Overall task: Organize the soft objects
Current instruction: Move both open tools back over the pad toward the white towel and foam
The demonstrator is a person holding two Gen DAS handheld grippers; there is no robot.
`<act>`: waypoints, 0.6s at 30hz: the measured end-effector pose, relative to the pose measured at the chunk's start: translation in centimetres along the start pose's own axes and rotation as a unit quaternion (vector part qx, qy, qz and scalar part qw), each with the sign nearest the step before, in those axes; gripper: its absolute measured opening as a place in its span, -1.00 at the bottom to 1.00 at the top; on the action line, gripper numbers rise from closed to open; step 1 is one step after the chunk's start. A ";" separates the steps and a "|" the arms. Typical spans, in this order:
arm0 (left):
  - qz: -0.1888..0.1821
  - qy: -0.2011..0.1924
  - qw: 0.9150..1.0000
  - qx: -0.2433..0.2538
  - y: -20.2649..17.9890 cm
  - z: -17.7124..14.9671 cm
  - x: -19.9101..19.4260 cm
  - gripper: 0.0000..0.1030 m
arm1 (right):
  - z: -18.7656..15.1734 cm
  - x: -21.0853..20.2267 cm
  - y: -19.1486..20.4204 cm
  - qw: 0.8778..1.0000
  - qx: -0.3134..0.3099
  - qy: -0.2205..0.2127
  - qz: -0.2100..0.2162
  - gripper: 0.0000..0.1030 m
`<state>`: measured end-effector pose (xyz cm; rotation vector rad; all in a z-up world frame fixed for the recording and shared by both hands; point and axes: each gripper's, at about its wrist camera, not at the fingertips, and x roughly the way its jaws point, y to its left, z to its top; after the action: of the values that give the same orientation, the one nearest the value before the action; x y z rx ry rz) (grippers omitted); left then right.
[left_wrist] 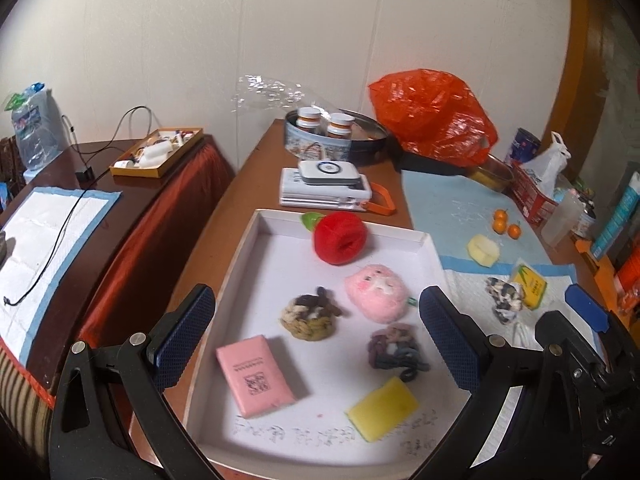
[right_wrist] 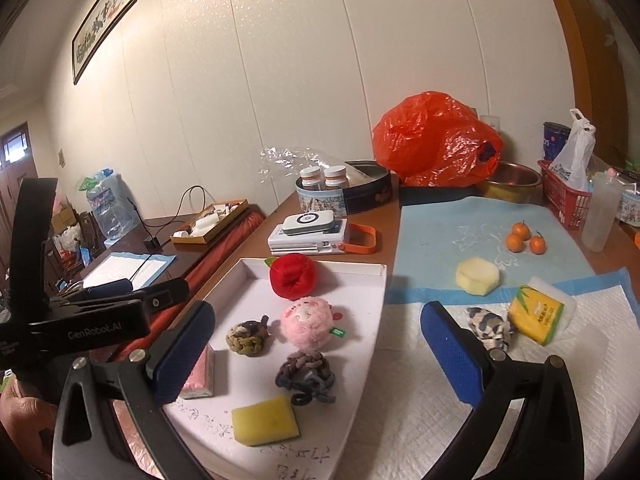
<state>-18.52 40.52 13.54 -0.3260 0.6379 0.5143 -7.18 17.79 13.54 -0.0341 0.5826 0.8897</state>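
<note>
both my grippers, left (left_wrist: 316,336) and right (right_wrist: 318,354), spread wide, holding nothing. white tray (left_wrist: 256,236) holds six soft things; camo scrunchie (right_wrist: 490,326) lies right of the tray.

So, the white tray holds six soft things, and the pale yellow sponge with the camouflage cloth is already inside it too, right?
Not quite. The white tray holds six, but the pale yellow sponge and camouflage cloth lie outside it on the pad, as the right wrist view shows.

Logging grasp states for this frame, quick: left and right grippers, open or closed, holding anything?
Left gripper: open, holding nothing, above the white tray.
Right gripper: open, holding nothing.
</note>
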 end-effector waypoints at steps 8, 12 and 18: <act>-0.012 0.004 1.000 0.028 -5.3 -0.9 -0.7 1.00 | -0.2 -2.5 -3.4 1.000 0.013 -0.010 -0.015 1.00; -0.010 0.010 0.999 0.044 -8.0 -1.3 -0.7 1.00 | -0.4 -3.8 -5.5 0.999 0.022 -0.011 -0.021 1.00; -0.013 0.014 0.998 0.063 -11.7 -2.1 -1.0 1.00 | -0.7 -5.3 -8.0 0.999 0.027 -0.009 -0.031 1.00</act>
<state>-13.82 29.60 14.07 -0.2224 0.6894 0.4426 -4.20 8.67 13.93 0.0054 0.5858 0.8136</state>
